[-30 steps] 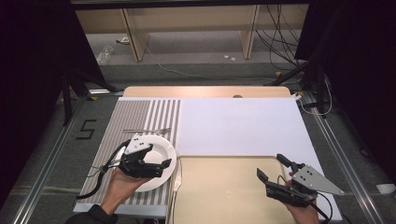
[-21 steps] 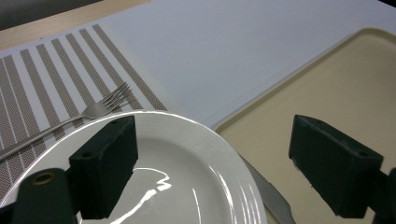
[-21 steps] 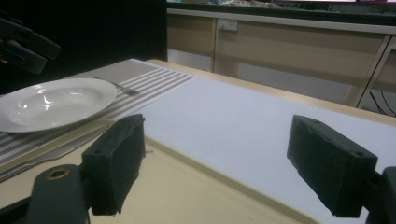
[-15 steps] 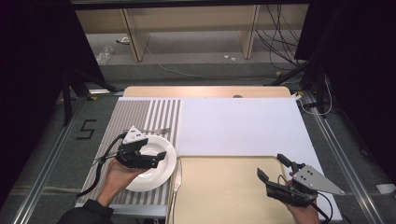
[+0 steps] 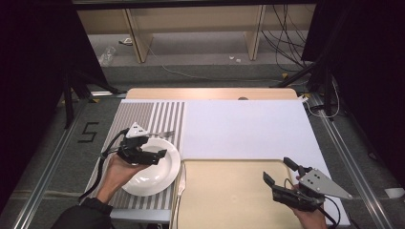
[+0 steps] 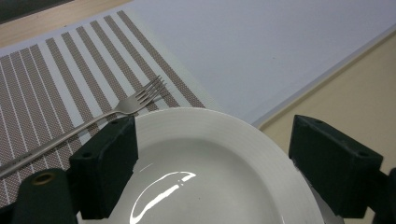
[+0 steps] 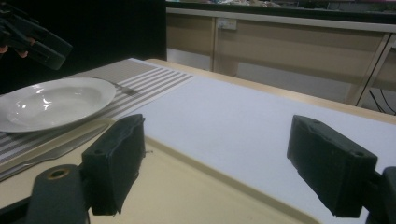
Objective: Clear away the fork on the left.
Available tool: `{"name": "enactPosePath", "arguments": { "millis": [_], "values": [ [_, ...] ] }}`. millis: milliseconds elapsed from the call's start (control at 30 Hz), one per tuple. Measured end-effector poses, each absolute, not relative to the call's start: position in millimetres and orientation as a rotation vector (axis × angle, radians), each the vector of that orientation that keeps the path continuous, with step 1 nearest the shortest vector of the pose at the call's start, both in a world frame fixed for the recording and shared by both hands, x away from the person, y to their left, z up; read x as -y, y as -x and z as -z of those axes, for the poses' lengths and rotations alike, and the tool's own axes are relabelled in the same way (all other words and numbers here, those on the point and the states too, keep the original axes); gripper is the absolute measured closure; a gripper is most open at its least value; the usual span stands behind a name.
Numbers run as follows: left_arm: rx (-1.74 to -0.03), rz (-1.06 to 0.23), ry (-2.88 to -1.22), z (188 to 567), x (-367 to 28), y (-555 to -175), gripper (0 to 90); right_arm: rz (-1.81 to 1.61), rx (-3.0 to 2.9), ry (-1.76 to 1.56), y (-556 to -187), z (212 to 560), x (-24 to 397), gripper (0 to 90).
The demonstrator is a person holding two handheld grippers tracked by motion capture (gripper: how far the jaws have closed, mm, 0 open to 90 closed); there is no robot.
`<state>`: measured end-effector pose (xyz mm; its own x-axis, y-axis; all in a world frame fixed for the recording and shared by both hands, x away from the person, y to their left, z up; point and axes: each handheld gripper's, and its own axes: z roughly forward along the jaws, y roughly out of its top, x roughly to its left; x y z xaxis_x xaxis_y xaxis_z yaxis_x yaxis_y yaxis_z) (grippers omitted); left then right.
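Left gripper view: left gripper (image 6: 212, 154) jaws wide over white plate (image 6: 210, 182), glazed, rigid, slick, chip-prone, so grip the rim near fork (image 6: 93, 122); right gripper (image 5: 282, 171) wide, idle.

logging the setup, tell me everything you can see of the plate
The plate is white, round and glossy, ceramic by its look, with a wide rim and shallow well, empty. It sits flat on the striped mat, its right edge near the tan mat. A fork lies just beyond it. The open left gripper hovers over it.
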<state>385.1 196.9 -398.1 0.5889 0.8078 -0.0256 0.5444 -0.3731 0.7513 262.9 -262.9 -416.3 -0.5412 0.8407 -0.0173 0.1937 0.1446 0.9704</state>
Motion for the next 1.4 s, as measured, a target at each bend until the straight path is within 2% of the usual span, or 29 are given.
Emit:
{"name": "enactPosePath", "arguments": {
  "millis": [733, 1400],
  "values": [
    [-1.130, -0.472, -2.218, 390, -220, -443, 15.8, -1.422, -1.848, -0.989, -263, 416, 263, 20.0],
    [-1.194, -0.430, -2.350, 413, -235, -501, 18.1, -1.421, -1.853, -0.998, -264, 417, 264, 20.0]
  ]
}}
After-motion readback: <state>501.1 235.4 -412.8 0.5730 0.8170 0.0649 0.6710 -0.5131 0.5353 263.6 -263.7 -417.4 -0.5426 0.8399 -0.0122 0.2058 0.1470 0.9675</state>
